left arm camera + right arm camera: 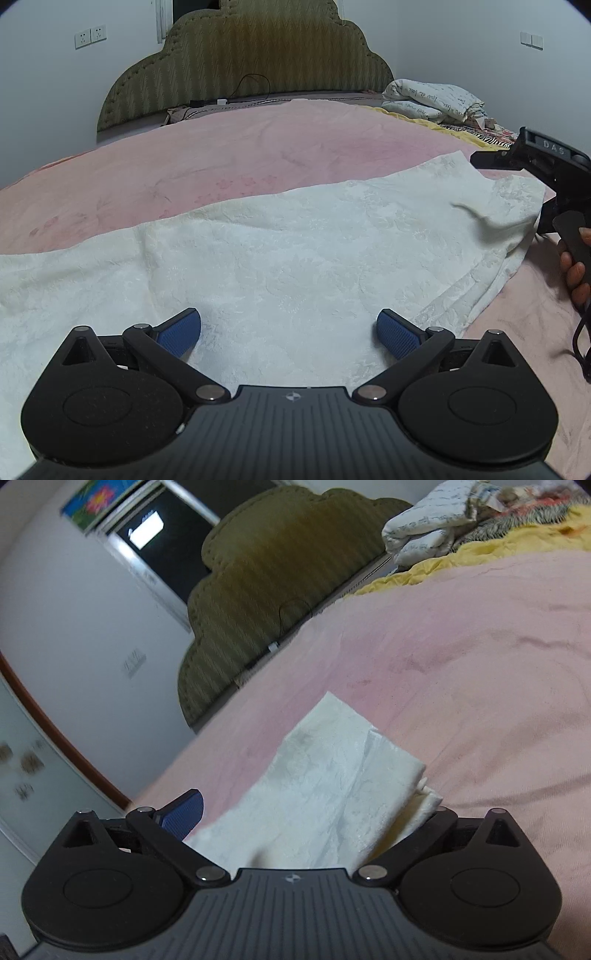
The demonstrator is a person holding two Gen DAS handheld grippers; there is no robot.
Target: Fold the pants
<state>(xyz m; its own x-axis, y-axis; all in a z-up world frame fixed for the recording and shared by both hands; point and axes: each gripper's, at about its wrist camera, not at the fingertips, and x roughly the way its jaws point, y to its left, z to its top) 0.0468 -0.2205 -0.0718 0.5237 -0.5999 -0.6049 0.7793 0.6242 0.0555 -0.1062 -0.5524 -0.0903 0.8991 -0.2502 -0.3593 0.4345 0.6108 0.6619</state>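
Left wrist view, nearest first: the left hand-held gripper (289, 334) stands wide open just above the white pants (280, 258), its blue pads (177, 332) apart and gripping nothing. The pants lie spread across the pink bed cover (221, 155), with a layered edge folded over towards the right. Out at that right end sits the right hand-held gripper (532, 162), a person's fingers (576, 273) on its handle.

From the right wrist view, the right hand-held gripper (295, 819) is also fully open; a doubled corner of the pants (325, 775) lies loose between its jaws and drapes over the right one, hiding that pad, so nothing looks pinched.

Risks, as I judge them: pulling the right hand-held gripper back could drag that draped corner along and undo the fold. The cloth looks thin and slippery, so layers may slide out of line on the soft bed. A shallow bite by the left one could catch only the top layer. Farther off, the folded bedding (432, 99) and headboard (243, 62) are well clear.
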